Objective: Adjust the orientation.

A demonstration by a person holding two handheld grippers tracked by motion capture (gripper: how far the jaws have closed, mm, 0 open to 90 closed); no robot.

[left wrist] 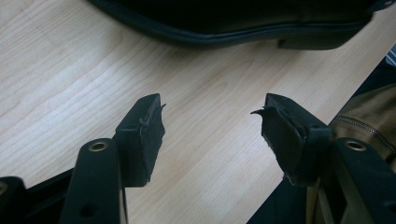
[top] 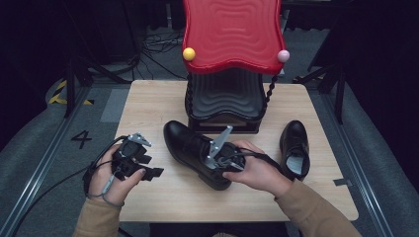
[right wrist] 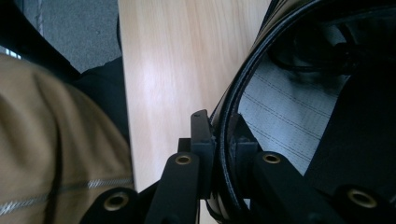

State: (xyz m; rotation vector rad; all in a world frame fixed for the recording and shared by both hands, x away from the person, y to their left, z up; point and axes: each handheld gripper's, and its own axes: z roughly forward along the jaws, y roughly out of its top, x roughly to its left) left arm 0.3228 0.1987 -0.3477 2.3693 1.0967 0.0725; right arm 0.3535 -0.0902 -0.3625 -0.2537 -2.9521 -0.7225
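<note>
A black leather shoe [top: 190, 145] lies on its side in the middle of the wooden table [top: 148, 98]. My right gripper [top: 223, 157] sits at the shoe's opening, shut on the rim [right wrist: 227, 126] of the collar. One pad is outside the leather, the other inside, over the grey insole [right wrist: 289, 112]. A second black shoe [top: 295, 148] stands upright to the right. My left gripper [top: 154, 166] is held low at the table's left. Its jaws [left wrist: 210, 121] are open with only bare wood between them. They face the first shoe's sole [left wrist: 233, 28] a short way off.
A shoe rack with a red wavy top shelf [top: 230, 29] and a black lower shelf [top: 225, 96] stands at the table's back middle. Cables trail from both grippers. Brown sleeves [top: 316, 212] come in from the table's near edge. Grey floor surrounds the table.
</note>
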